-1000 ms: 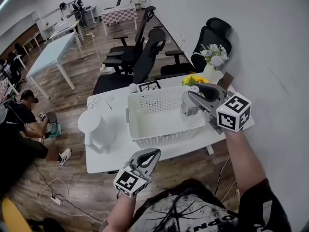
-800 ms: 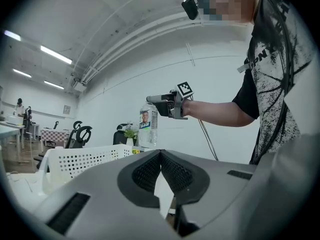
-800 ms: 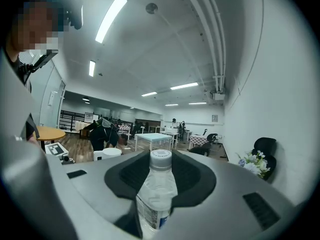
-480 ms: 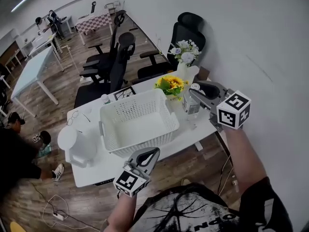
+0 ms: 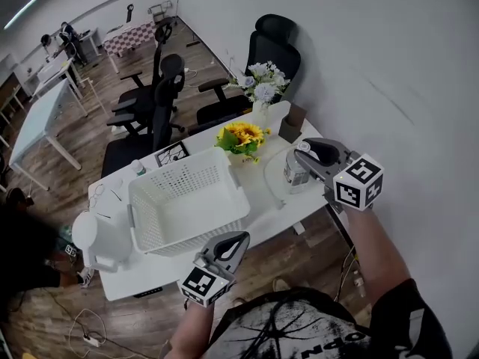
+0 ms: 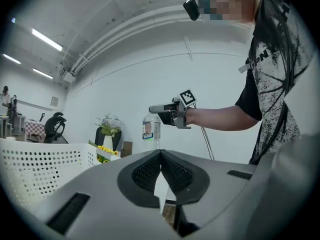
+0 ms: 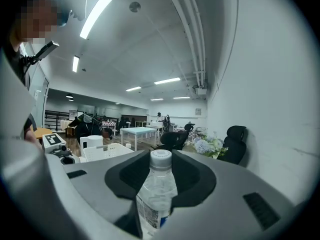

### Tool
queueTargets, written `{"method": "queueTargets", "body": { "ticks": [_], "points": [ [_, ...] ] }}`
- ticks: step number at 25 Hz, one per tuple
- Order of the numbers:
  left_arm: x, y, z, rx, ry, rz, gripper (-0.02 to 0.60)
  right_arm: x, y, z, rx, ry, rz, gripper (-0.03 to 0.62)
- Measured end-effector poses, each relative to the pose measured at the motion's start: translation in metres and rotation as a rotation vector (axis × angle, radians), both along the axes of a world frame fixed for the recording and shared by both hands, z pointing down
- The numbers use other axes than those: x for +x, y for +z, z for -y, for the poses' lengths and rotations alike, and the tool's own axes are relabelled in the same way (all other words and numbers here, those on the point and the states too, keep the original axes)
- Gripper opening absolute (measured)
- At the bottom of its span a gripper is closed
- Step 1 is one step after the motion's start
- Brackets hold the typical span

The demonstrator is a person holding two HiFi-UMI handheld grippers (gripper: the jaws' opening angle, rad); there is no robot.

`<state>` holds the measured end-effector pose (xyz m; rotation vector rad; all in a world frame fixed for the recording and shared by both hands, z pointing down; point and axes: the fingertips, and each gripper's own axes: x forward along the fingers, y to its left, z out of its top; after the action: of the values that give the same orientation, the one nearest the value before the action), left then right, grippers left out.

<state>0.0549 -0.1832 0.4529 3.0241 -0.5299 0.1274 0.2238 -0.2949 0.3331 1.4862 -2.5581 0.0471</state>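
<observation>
My right gripper [image 5: 308,155] is shut on a clear plastic water bottle [image 5: 294,172] with a white cap, held upright in the air above the right end of the white table [image 5: 288,200]. In the right gripper view the water bottle [image 7: 156,194] fills the space between the jaws. The left gripper view shows the water bottle [image 6: 151,130] hanging under the right gripper [image 6: 161,109]. My left gripper [image 5: 232,247] is shut and empty, low in front of the table's near edge, by the white perforated basket [image 5: 187,200].
On the table stand a white kettle [image 5: 96,239], a sunflower bunch [image 5: 241,137], a vase of pale flowers [image 5: 259,88] and a small brown box [image 5: 290,126]. Black office chairs [image 5: 262,58] stand behind it. A white wall runs along the right.
The right gripper has carried the bottle from over the basket to the right, past the basket's rim, to above the table's right end. The left gripper stayed shut and low.
</observation>
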Motion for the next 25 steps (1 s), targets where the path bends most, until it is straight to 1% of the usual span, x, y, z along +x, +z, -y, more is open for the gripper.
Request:
{"method": "queueTargets", "body": {
  "ticks": [5,11,14,19,23,25],
  "points": [
    [0.029,0.008,0.007,-0.002,0.011,0.042,0.011,0.03,0.024,0.007,-0.024,0.006,0.023,0.147],
    [0.063,0.015,0.012,-0.026,0.007,0.052,0.011,0.056,0.059,0.012,-0.043,-0.005,0.027,0.147],
    [0.077,0.025,0.015,-0.062,-0.007,0.042,0.011,0.066,0.079,0.017,-0.05,-0.011,0.029,0.147],
    [0.097,0.039,0.025,-0.078,-0.02,0.073,0.011,0.078,0.11,0.027,-0.059,-0.028,0.034,0.147],
    [0.109,0.052,0.032,-0.122,-0.045,0.069,0.011,0.083,0.133,0.036,-0.077,-0.054,0.043,0.147],
    [0.115,0.058,0.035,-0.131,-0.049,0.077,0.011,0.085,0.142,0.04,-0.084,-0.065,0.047,0.147]
  ]
}}
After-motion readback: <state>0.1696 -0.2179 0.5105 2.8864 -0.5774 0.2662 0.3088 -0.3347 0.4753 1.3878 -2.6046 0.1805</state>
